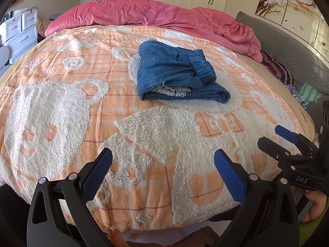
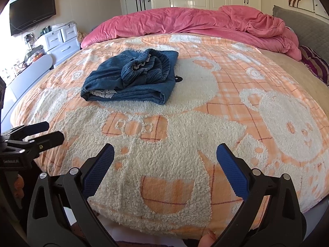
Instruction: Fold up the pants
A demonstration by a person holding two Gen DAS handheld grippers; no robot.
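A pair of blue denim pants (image 1: 176, 74) lies folded in a compact bundle on the orange and white bear blanket (image 1: 82, 107), elastic waistband on top; it also shows in the right wrist view (image 2: 133, 80). My left gripper (image 1: 163, 158) is open and empty, low over the bed's near edge, well short of the pants. My right gripper (image 2: 165, 154) is open and empty, also near the front edge. The right gripper shows at the right edge of the left wrist view (image 1: 273, 135); the left gripper shows at the left edge of the right wrist view (image 2: 53, 131).
A rumpled pink duvet (image 2: 185, 22) lies across the far side of the bed. A grey headboard (image 1: 292, 47) and striped pillow (image 2: 314, 63) are at the right. White drawers (image 2: 59, 39) and a wall TV (image 2: 33, 8) stand at the left; wardrobes behind.
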